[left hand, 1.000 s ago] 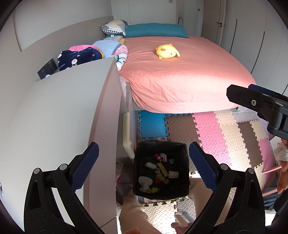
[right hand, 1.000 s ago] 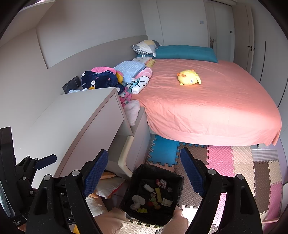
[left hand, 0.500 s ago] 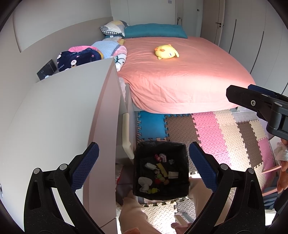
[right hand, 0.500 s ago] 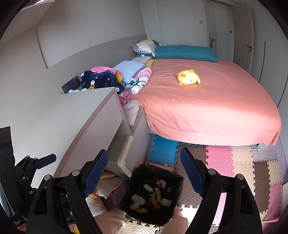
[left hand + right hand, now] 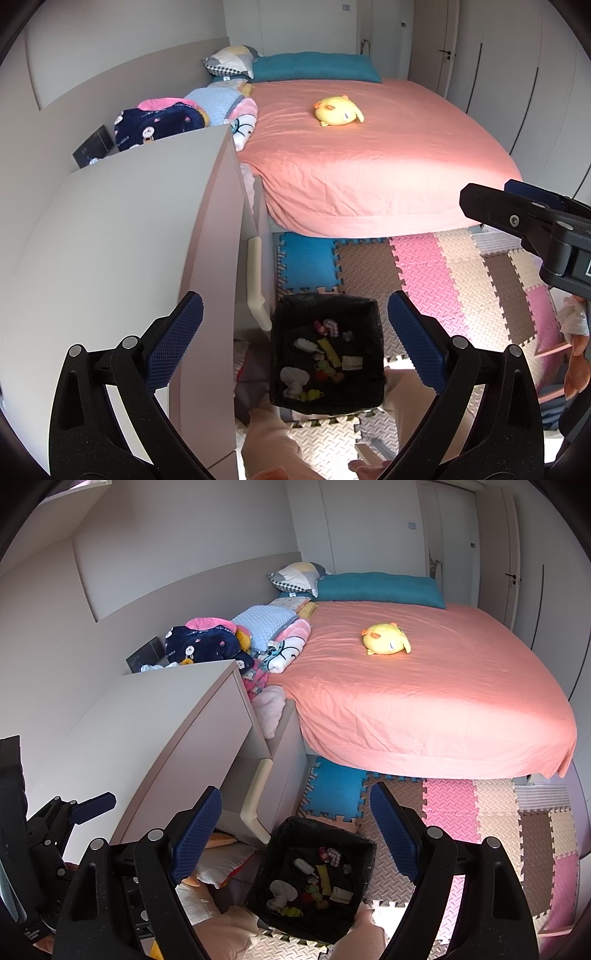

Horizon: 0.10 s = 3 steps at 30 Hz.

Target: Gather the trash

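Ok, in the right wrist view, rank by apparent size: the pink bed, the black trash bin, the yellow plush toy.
1. pink bed
2. black trash bin, though nearness to the camera enlarges it
3. yellow plush toy

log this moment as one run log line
left gripper: open, empty | right gripper: open, empty | black bin: on floor mat, holds trash | both above bin

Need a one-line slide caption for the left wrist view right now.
Left gripper open and empty above the black trash bin holding small scraps, beside the pink bed.

A home bedroom: pink-sheeted bed (image 5: 369,155), pillows (image 5: 380,587), foam floor mats (image 5: 443,273).
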{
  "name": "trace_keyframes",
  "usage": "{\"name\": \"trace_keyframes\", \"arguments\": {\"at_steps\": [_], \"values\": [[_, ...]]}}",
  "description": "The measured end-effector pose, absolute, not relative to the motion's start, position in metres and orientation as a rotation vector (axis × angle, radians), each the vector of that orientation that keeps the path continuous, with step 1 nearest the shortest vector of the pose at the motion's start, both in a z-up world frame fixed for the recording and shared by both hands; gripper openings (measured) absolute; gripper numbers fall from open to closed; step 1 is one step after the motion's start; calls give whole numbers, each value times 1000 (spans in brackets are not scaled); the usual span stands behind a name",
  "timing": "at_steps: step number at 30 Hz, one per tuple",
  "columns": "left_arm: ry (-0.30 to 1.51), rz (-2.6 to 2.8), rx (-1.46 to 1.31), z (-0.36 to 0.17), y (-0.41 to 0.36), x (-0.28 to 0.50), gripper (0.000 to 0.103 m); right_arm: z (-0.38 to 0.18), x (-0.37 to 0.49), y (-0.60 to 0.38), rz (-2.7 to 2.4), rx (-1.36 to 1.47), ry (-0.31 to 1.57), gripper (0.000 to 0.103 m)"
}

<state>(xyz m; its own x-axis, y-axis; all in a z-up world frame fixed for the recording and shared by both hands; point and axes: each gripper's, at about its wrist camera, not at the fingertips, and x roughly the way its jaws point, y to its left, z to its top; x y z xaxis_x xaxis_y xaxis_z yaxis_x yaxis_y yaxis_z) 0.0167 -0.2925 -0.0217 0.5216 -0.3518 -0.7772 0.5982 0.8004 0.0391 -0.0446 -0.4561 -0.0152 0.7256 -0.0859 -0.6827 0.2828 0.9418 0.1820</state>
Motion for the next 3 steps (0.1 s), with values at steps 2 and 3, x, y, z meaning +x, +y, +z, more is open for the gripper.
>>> {"name": "trace_keyframes", "arguments": {"at_steps": [2, 3], "values": [[827, -581, 333, -21, -293, 14, 97, -15, -45, -457, -208, 283, 732, 83], [813, -579, 337, -20, -293, 13, 97, -15, -46, -457, -208, 283, 732, 83]]}}
